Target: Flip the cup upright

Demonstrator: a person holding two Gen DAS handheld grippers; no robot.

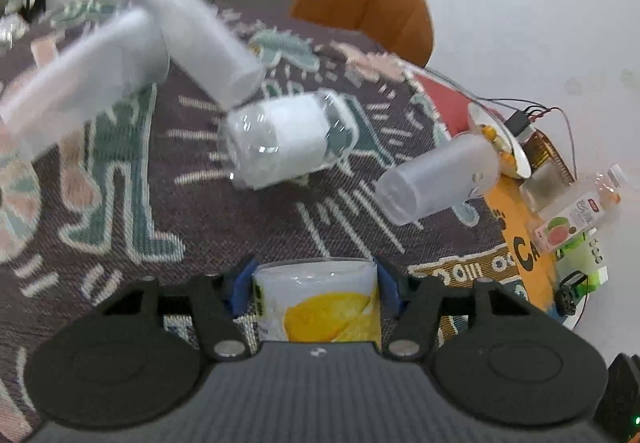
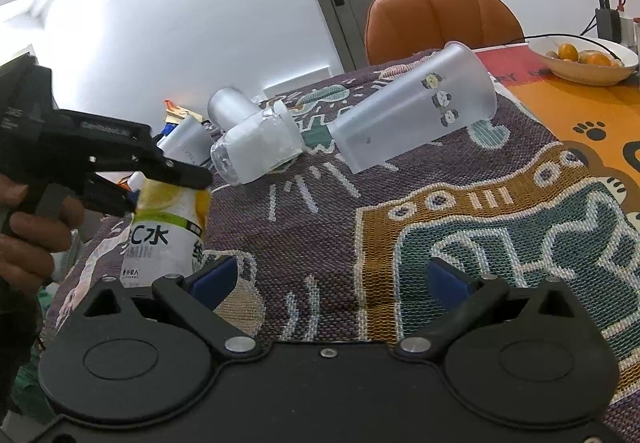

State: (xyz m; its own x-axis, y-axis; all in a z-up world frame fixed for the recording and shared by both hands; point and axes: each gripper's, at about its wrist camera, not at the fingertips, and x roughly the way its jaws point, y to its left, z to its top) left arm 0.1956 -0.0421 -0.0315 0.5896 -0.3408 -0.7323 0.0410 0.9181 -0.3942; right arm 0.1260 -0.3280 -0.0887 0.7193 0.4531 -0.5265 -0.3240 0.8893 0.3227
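My left gripper (image 1: 316, 295) jaws clamp a bottle (image 1: 320, 303). Right gripper (image 2: 328, 279) jaws wide open, empty. Frosted cup (image 2: 412, 111) lies on its side ahead and slightly right of the right jaws, well apart, long axis slanting, rim far-right; right hand looks nearer. Clear cup (image 2: 256, 147) lies ahead-left, more cups behind. Path over the cloth-covered surface (image 2: 400, 223) is free.

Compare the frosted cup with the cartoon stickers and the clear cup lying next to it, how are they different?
The frosted cup is taller and cloudy, with three cartoon stickers; the clear cup is shorter, transparent and shows white material inside. The frosted cup's bare mouth points toward the fruit bowl; the clear cup's rim looks covered in film. Both lie on their sides on the patterned cloth, untouched by either gripper.
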